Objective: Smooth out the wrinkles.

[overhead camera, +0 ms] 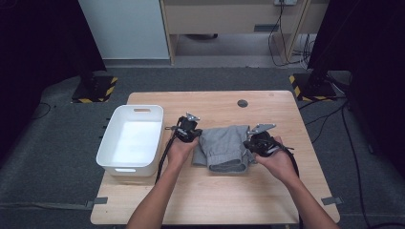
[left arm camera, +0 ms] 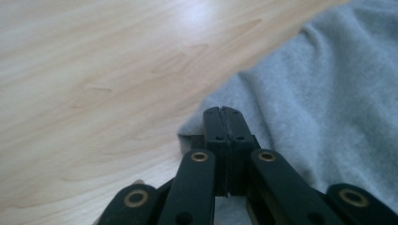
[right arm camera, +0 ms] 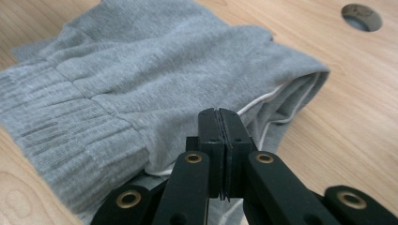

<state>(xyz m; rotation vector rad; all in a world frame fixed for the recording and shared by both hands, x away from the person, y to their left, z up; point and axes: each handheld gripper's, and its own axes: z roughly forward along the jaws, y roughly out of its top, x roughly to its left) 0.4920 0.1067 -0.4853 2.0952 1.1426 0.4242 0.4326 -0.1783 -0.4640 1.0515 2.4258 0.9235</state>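
A folded grey knit garment (overhead camera: 224, 148) with a ribbed waistband lies at the middle of the wooden table (overhead camera: 215, 195). My left gripper (overhead camera: 197, 136) is at the garment's left edge. In the left gripper view its jaws (left arm camera: 222, 112) are pressed together on the corner of the grey cloth (left arm camera: 328, 108), which rises to meet them. At the right edge sits my right gripper (overhead camera: 249, 143). Its jaws (right arm camera: 219, 115) are closed at the folded side of the garment (right arm camera: 141, 70), where white piping shows between the layers.
A white plastic bin (overhead camera: 128, 168) stands empty on the table's left part, close to my left hand. A round cable hole (overhead camera: 242, 103) sits in the tabletop behind the garment. Bare wood stretches along the near edge.
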